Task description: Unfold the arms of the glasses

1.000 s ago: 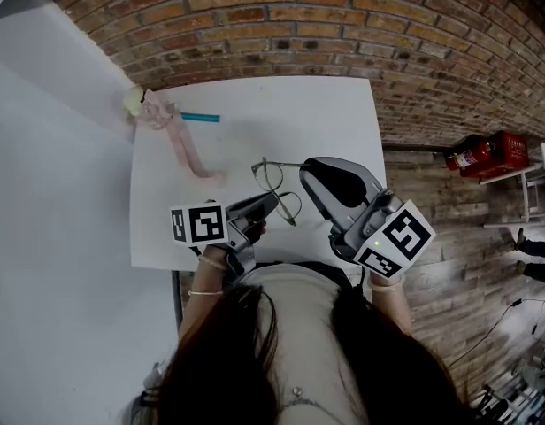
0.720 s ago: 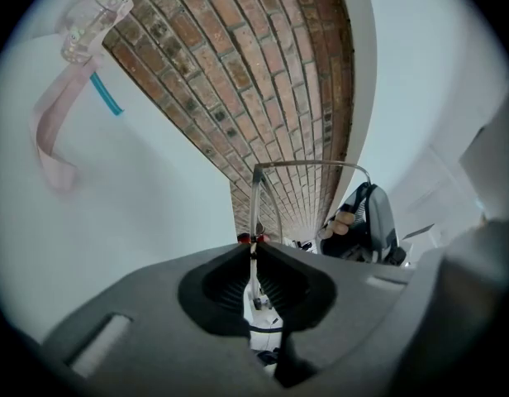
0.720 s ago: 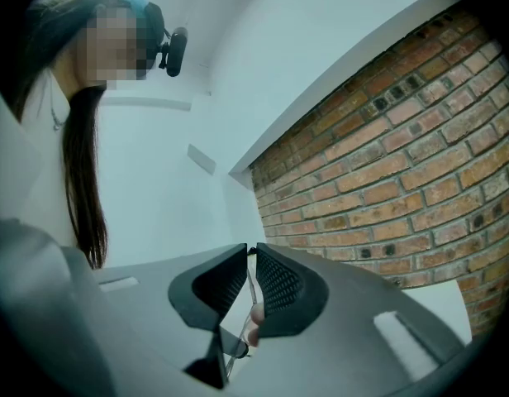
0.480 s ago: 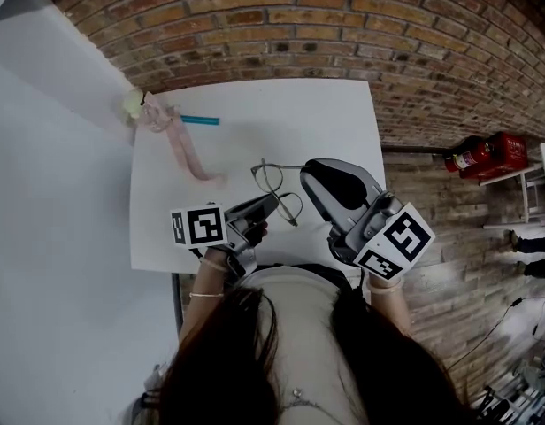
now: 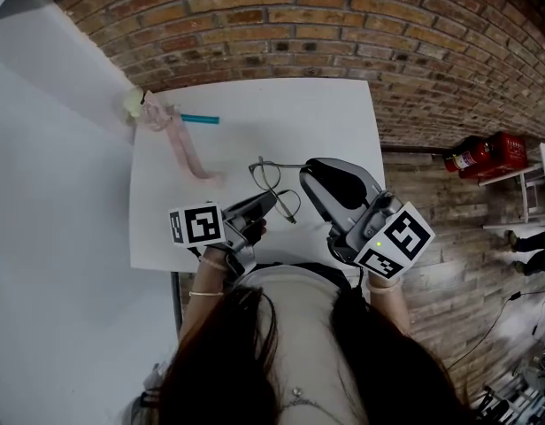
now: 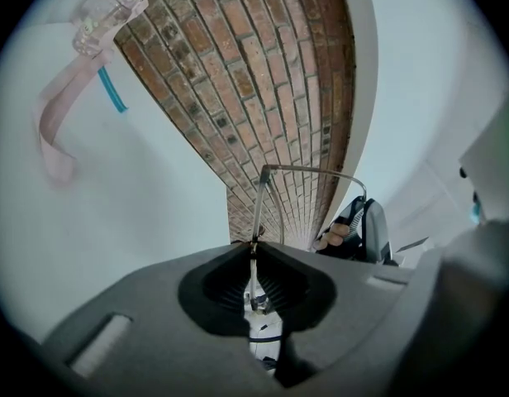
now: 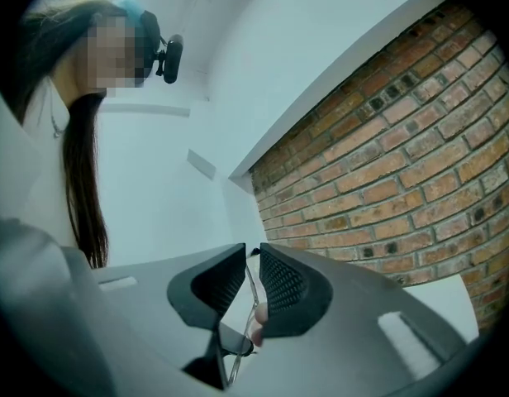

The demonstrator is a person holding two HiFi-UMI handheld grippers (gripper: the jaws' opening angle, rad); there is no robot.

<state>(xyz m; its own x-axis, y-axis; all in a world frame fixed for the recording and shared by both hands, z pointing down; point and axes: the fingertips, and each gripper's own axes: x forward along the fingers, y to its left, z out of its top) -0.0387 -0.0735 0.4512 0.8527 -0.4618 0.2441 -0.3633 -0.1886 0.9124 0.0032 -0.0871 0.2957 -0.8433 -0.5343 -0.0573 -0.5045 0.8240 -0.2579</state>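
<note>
since left gripper (image 5: 267,202) pinches wire frame of glasses (image 5: 271,177), steadying them just above white table (image 5: 255,113), right gripper (image 5: 310,173) nips thin arm, likely to swing it open

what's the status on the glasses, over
Both shut: left gripper on the glasses, right gripper on one arm. Nothing in the way; pink strap and teal pen lie well clear.
</note>
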